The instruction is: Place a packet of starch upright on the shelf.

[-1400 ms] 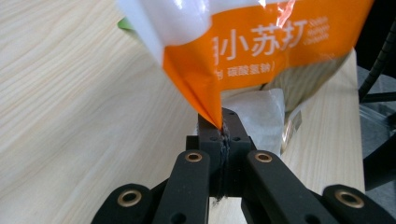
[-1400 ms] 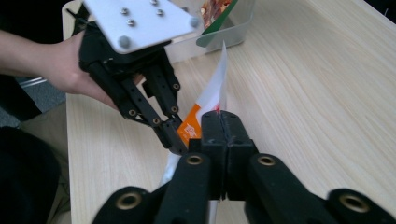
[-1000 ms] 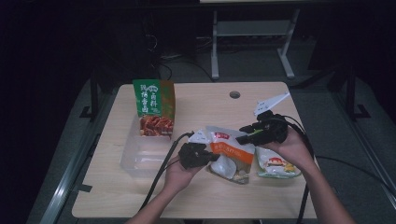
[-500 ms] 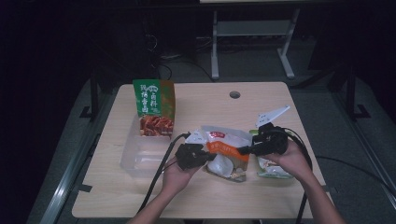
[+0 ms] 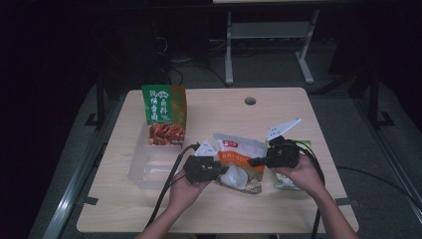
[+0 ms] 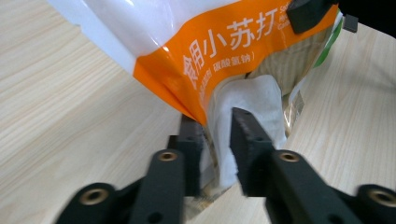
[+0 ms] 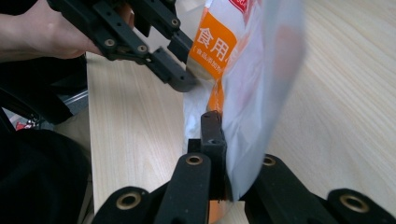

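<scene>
The right hand-held gripper (image 7: 219, 154) has just closed on the edge of the pouch (image 5: 239, 162), which lies on the desk (image 5: 209, 209) between both hands. The left hand-held gripper (image 6: 217, 140) has just been opening and straddles the opposite end, its jaws loose. The right should probably keep its pinch while the left re-grips.

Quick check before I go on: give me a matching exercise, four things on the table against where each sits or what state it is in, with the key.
Things:
1. orange-banded bag
2. green packet
3. clear tub
4. right gripper

Places or states:
a. standing upright at the tub's far end
b. left part of the table, beside the left hand
c. shut on the bag's edge
d. middle of the table, between both grippers

Pairs: 1-d, 2-a, 3-b, 4-c
</scene>
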Demonstrator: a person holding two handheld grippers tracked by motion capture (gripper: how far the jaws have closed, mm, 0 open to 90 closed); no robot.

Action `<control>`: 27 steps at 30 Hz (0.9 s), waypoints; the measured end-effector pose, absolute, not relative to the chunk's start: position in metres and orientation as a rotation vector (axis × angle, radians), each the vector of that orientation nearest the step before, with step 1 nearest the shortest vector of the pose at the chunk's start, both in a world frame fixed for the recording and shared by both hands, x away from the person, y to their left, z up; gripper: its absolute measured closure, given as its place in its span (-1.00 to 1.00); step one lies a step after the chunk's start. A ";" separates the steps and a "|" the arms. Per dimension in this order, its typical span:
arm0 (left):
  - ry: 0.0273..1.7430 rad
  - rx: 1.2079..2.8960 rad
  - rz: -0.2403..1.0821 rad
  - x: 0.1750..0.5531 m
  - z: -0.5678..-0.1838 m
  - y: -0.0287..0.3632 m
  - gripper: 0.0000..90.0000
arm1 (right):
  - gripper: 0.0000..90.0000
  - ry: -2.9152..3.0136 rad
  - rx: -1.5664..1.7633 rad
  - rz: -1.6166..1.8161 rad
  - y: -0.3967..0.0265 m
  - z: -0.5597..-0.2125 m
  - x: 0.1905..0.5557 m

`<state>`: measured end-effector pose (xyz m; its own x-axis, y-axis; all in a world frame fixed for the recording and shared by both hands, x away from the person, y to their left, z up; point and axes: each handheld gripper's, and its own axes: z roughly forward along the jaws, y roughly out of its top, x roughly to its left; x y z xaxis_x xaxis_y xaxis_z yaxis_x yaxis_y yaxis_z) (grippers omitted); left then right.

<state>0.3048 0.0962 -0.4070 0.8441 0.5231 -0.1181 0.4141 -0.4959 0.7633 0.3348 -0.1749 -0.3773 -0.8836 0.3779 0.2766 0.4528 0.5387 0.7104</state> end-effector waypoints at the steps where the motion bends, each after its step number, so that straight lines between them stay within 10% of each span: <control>1: 0.673 2.163 0.165 0.300 -0.405 0.099 0.49 | 0.99 -2.681 -0.725 -1.281 -0.174 -0.377 0.334; 27: 0.669 2.106 0.203 0.248 -0.407 0.141 0.06 | 1.00 -2.793 -0.715 -1.311 -0.147 -0.336 0.344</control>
<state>0.2483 0.1408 -0.4066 0.8408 0.5318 -0.1009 0.3856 -0.4577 0.8011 0.3444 -0.1467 -0.3355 -0.8977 0.4088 0.1645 0.3877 0.5552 0.7359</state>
